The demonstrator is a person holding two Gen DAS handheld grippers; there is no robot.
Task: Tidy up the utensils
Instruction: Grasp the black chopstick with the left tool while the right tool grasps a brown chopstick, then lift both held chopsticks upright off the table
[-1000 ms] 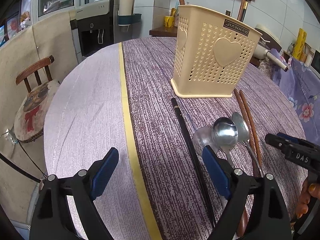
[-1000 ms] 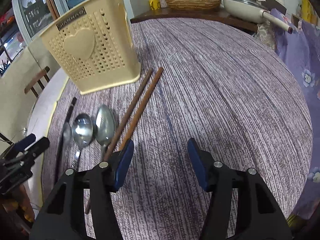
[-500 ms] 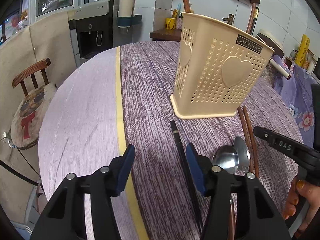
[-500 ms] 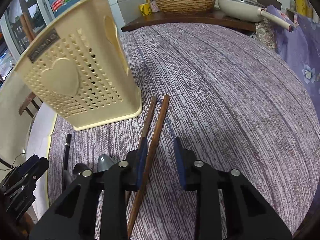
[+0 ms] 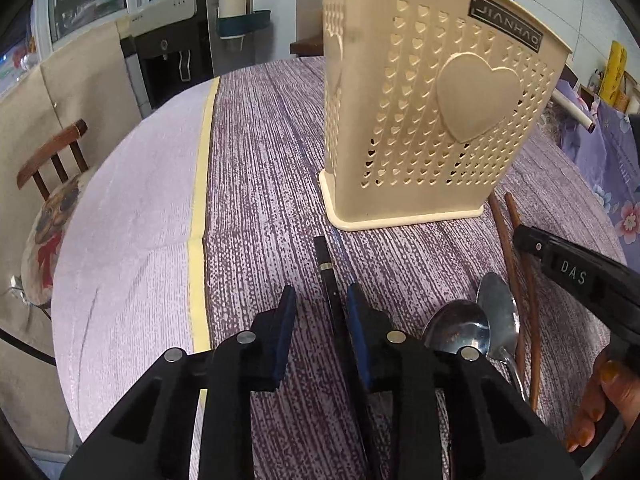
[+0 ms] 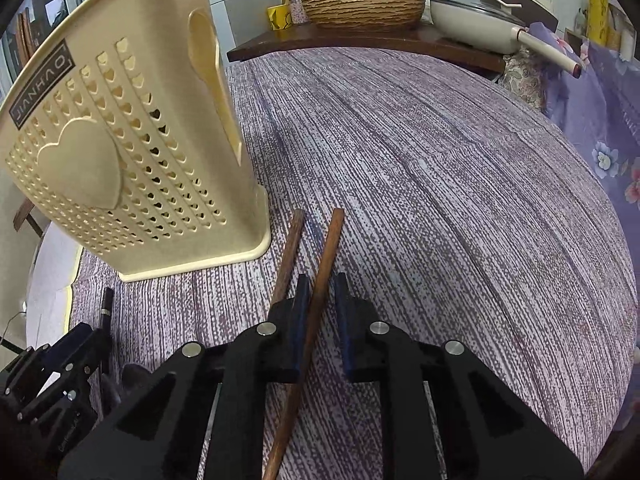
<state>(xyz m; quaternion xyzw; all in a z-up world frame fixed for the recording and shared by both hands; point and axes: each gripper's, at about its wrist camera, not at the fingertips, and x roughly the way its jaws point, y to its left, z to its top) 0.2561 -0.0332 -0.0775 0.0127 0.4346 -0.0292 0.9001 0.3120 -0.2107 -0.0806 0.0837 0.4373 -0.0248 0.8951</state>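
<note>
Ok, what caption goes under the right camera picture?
Right gripper straddling one brown chopstick beside the cream basket.

Left gripper [image 5: 320, 304] jaws narrowly parted; right gripper [image 6: 322, 292] likewise.

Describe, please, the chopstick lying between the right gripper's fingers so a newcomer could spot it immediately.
Start at the cream heart-pattern utensil holder on the purple tablecloth. Two brown wooden chopsticks lie by its base corner. Yours is the lighter, reddish chopstick farther from the holder; its darker neighbour runs outside the fingers.
</note>
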